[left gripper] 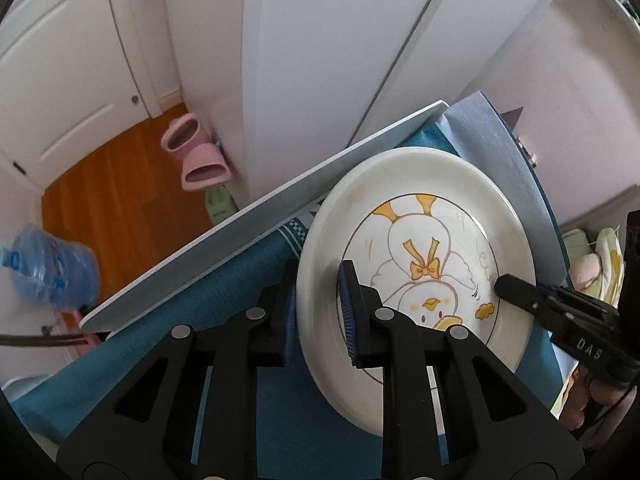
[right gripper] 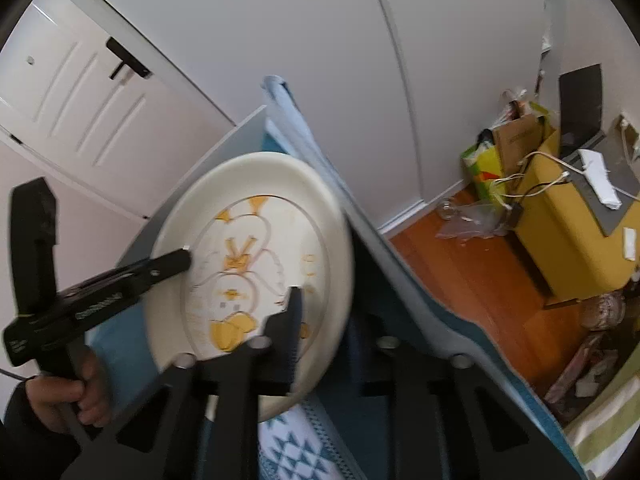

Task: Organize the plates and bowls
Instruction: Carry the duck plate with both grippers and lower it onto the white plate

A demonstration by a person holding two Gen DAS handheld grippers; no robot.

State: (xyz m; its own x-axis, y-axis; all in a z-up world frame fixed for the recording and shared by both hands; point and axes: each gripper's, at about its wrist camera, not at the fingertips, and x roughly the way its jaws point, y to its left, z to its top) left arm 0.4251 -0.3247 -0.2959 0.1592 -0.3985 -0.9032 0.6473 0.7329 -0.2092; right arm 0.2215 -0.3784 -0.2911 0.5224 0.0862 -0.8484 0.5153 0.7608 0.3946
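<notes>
A white plate [left gripper: 420,216] with a yellow-and-white duck drawn on it lies over a blue cloth [left gripper: 224,292]. My left gripper [left gripper: 318,276] is shut on the plate's left rim, one finger on top and the other beneath. My right gripper [left gripper: 508,286] reaches in from the right and pinches the opposite rim. In the right wrist view the plate [right gripper: 256,200] is blurred. There my right gripper [right gripper: 326,308] is shut on its near edge, with the lower finger hidden under the plate. A hand holds my left gripper [right gripper: 182,260] on the far rim.
A white board edge [left gripper: 256,216] runs along the cloth, with white cabinet doors [left gripper: 340,40] behind. Pink slippers [left gripper: 196,152] and a blue water jug [left gripper: 48,268] sit on the wooden floor. A yellow box [right gripper: 568,224] with cables and bags stands at the right.
</notes>
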